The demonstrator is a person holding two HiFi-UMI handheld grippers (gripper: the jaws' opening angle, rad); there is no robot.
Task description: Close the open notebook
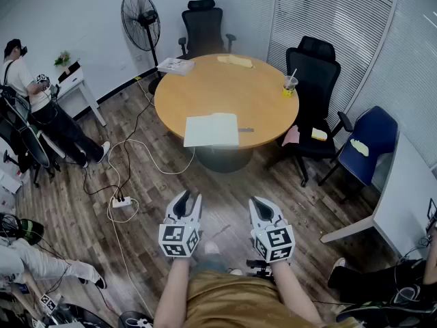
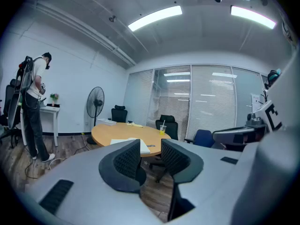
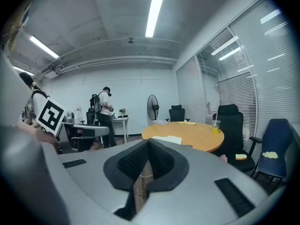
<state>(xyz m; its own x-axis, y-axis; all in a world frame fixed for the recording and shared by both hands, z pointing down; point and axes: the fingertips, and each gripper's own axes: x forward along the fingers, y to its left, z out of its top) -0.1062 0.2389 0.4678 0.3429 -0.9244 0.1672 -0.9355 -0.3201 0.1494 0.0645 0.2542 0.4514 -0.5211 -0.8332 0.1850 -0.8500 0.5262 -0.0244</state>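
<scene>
Both grippers hung nearest the head camera, low over the wooden floor. The left gripper (image 1: 189, 198) had its jaws standing apart with nothing between them. The right gripper (image 1: 261, 205) had its jaws brought together on nothing. Neither was close to the work, probably because the person stood well back and had not begun the approach.

Ahead, the notebook (image 1: 212, 130) lay open and flat, pages up, at the near edge of the round table (image 1: 225, 91), an easy spot to reach from this side. Just beside it to the right lay a small dark object (image 1: 246, 130), perhaps a pen. Farther out stood a cup (image 1: 289, 85) with a straw near the right rim and a stack of books (image 1: 175, 65) at the far left. Black chairs (image 1: 203, 26) and a fan (image 1: 141, 19) ringed the table.
</scene>
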